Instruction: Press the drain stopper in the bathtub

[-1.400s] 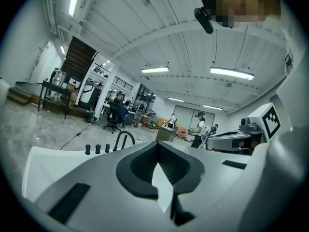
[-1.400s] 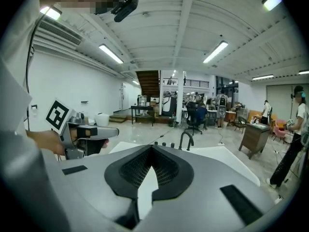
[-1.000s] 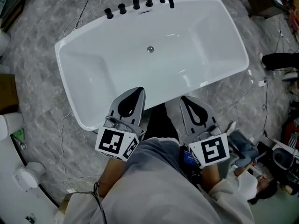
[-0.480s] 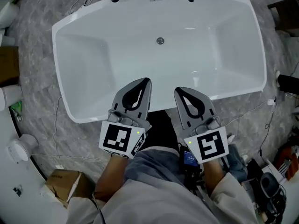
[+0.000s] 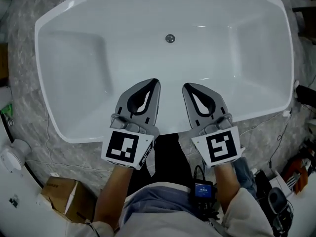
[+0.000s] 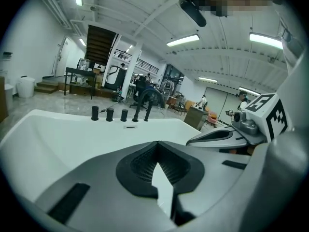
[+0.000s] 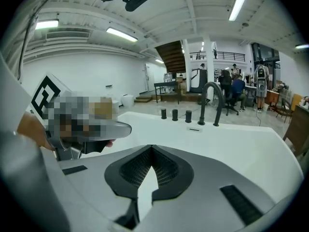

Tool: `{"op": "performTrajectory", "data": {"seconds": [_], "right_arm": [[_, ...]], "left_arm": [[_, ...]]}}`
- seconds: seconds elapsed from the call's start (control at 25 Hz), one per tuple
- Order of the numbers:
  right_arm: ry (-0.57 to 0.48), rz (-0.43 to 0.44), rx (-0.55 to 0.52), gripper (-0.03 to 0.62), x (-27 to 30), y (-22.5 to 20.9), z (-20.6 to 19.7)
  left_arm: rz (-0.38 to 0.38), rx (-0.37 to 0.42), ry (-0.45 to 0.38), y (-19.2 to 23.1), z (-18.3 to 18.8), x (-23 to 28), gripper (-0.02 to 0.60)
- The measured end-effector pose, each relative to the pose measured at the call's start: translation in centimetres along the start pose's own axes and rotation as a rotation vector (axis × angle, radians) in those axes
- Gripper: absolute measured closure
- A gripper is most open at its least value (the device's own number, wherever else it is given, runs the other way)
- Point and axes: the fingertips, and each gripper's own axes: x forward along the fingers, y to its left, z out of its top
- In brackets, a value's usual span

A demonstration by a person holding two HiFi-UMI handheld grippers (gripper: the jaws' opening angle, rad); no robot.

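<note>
A: Head view first; where is the drain stopper?

B: On the floor of the bathtub, toward its far side, about midway left to right; it is round, so it has no long axis to line up with.

A: And the claws?

B: The left claw and right claw hang side by side above the tub's near slope, tips pointing away from the person; the stopper lies farther on, between their two lines and well apart from both; I cannot tell which is nearer.

A: The left gripper view?

B: The left claw is clenched on nothing, its pads meeting at the tip with only white tub showing behind; the taps stand on the far rim; the stopper is hidden under the claw's own body.

A: The right gripper view?

B: Much the same; the right claw is clenched and empty; the faucet rises ahead, slightly right; no stopper in sight.

A: What differs from half a second ago?

B: The tub fills more of the head view and the taps have slid to the far edge; the claws have come forward over the basin, and both are closed as before; my judgement is that either must reach forward and down.
</note>
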Motion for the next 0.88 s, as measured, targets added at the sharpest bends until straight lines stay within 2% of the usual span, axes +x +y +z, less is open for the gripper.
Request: {"op": "performTrajectory", "data": {"seconds": [0.08, 0.2, 0.36, 0.48, 0.64, 0.88], "right_arm": [[0.031, 0.021, -0.049, 0.582, 2.9, -0.2, -2.0], [0.053, 0.024, -0.037, 0.582, 6.3, -0.7, -4.6], [0.071, 0.006, -0.043, 0.582, 10.1, -2.9, -7.5], [0.098, 0.005, -0.053, 0.582, 13.2, -4.3, -9.7], [0.085, -0.009, -0.068, 0.582, 15.9, -5.9, -11.3], [0.156, -0.013, -0.162, 0.582, 22.3, -9.4, -17.3]], "left_arm": [[0.012, 0.006, -0.004, 1.8, -1.8, 1.7, 0.575], [0.023, 0.012, 0.024, 3.4, -4.8, 3.6, 0.575], [0.025, -0.043, 0.103, 4.2, -8.7, 7.3, 0.575], [0.022, -0.061, 0.131, 5.4, -11.2, 9.8, 0.575], [0.002, 0.010, 0.112, 6.5, -13.0, 11.4, 0.575], [0.061, -0.038, 0.165, 8.2, -17.3, 15.5, 0.575]]}}
